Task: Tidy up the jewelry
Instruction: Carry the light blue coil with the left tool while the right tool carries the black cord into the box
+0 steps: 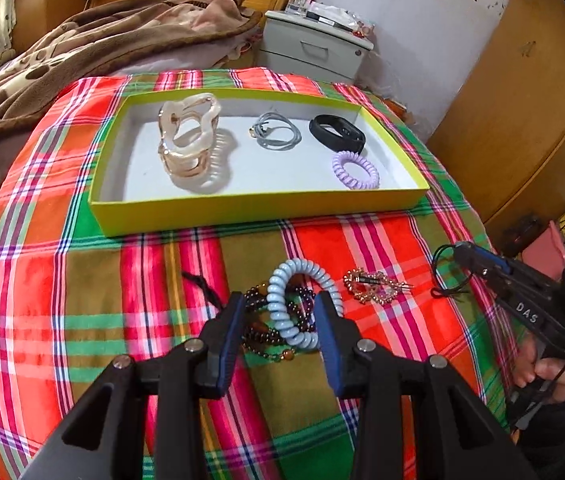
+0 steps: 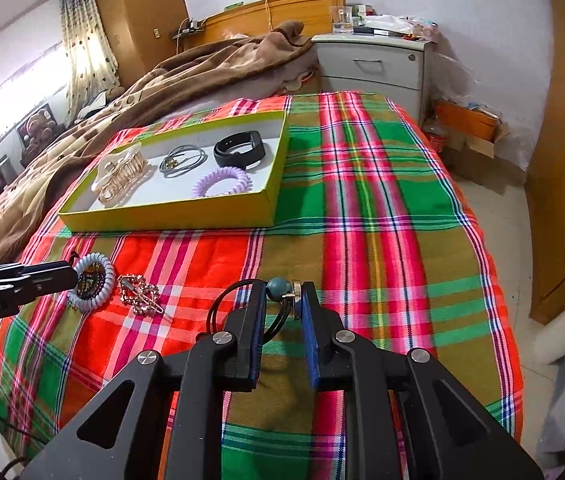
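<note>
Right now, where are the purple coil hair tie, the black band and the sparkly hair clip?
Purple coil hair tie point(image 1: 355, 170): left wrist view, on its coiled ring.
Black band point(image 2: 240, 149): right wrist view, on its front strap.
Sparkly hair clip point(image 1: 370, 285): left wrist view, on its jewelled middle.

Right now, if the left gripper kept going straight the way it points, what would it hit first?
The left gripper would probably meet the pale blue coil hair tie first, lying over the dark bead bracelet between its open fingers; depth is uncertain.
</note>
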`<state>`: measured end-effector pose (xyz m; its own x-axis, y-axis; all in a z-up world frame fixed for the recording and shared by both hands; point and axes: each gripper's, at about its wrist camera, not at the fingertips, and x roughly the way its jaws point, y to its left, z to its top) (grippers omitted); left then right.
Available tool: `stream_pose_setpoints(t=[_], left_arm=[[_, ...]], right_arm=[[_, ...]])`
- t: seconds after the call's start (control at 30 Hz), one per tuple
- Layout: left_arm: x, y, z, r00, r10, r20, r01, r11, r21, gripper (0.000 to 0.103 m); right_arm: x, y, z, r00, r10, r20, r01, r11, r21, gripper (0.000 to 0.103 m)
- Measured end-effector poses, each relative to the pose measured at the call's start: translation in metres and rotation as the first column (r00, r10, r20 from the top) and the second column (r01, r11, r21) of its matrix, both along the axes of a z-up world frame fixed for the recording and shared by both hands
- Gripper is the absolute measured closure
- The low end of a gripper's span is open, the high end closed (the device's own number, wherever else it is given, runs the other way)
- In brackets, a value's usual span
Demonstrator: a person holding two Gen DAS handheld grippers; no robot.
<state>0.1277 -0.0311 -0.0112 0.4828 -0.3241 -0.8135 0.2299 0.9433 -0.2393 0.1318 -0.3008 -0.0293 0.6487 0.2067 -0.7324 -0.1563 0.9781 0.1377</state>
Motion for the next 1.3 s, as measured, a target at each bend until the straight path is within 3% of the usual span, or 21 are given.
stream_pose_setpoints(t=[0.27,0.43,0.57,1.3], left_arm=[[0.004,-0.015,-0.003,1.0,-0.006,0.022,0.003,0.991,0.136,0.069],[0.003,-0.029,-0.009,0.999,-0.03,0.043,0.017,0.96,0.279,0.076],[0.003,-0.031,-0.008,0.998,-0.045,0.049,0.029,0.958,0.285,0.087],[-0.005,-0.009,0.018,0.994,0.011,0.105,-0.027,0.988,0.15,0.093]], right_arm=[[-0.002,-0.002,0.003,1.0,0.001,0.013,-0.001,1.0,0.01,0.085],[-0.002,-0.003,0.004,1.0,0.002,0.015,-0.003,1.0,0.014,0.085],[-0.002,-0.004,0.005,1.0,0.001,0.015,-0.001,1.0,0.015,0.085],[-0.004,0.009,0.021,0.999,0.014,0.046,-0.014,1.0,-0.002,0.085]])
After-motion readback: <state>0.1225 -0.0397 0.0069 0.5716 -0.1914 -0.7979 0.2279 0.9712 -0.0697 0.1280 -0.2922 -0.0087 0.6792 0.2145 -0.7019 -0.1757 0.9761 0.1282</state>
